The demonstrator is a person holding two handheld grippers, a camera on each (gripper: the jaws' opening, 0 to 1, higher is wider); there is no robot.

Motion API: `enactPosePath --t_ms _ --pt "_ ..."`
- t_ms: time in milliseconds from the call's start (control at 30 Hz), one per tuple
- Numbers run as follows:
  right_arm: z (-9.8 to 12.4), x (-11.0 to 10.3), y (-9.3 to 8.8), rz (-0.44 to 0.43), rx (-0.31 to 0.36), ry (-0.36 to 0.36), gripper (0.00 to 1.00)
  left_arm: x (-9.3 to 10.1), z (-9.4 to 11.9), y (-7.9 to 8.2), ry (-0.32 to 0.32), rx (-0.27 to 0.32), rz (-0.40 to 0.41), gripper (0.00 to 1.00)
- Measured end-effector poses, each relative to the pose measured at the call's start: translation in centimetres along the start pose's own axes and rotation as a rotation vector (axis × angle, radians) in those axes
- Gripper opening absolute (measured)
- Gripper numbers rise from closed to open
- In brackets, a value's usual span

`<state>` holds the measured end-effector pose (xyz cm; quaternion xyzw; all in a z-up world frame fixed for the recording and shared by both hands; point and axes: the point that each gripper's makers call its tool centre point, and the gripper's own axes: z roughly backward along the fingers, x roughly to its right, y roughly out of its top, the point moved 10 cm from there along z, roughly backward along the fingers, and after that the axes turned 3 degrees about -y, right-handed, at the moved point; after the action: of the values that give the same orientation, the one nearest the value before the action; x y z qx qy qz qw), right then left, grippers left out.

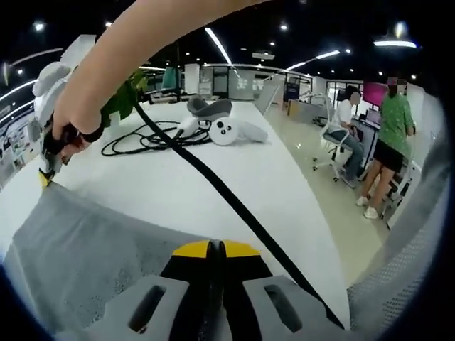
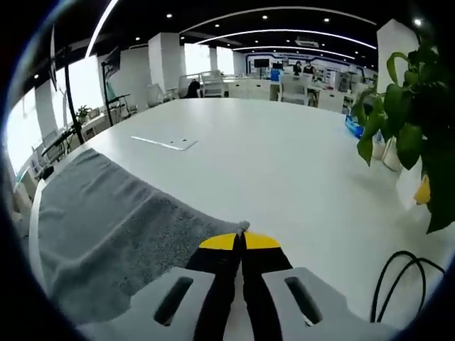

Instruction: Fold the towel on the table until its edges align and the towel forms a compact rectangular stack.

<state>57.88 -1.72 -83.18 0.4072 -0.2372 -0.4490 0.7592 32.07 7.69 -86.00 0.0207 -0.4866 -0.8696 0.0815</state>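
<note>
In the left gripper view, the left gripper (image 1: 215, 250) has its jaws pressed together on the near edge of the grey towel (image 1: 78, 249), which lies on the white table (image 1: 234, 170). Past it, the right gripper (image 1: 48, 170) holds the far corner (a bare hand grips it). Farther off lie a black cable (image 1: 213, 181) and a white headset (image 1: 213, 121). In the right gripper view, the jaws pinch a towel corner, with a green plant (image 2: 409, 128) beyond.

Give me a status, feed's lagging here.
Left gripper and right gripper both shut on gray towel corners. Towel unfolded. Black cable runs alongside.
</note>
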Motion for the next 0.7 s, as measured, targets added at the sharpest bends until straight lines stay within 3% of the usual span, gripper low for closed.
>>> enactPosePath --t_ms 333,433,700 --pt "1.4 -1.1 1.4 0.006 0.032 0.02 0.0 0.3 0.7 0.1 0.02 -0.024 -0.033 0.04" --pt "1.5 -1.4 1.7 0.006 0.041 0.032 0.0 0.4 1.3 0.5 0.042 -0.049 -0.095 0.04" --pt "1.9 -1.6 3.4 0.027 0.075 0.058 0.0 0.2 3.3 2.2 0.079 0.004 -0.088 0.04"
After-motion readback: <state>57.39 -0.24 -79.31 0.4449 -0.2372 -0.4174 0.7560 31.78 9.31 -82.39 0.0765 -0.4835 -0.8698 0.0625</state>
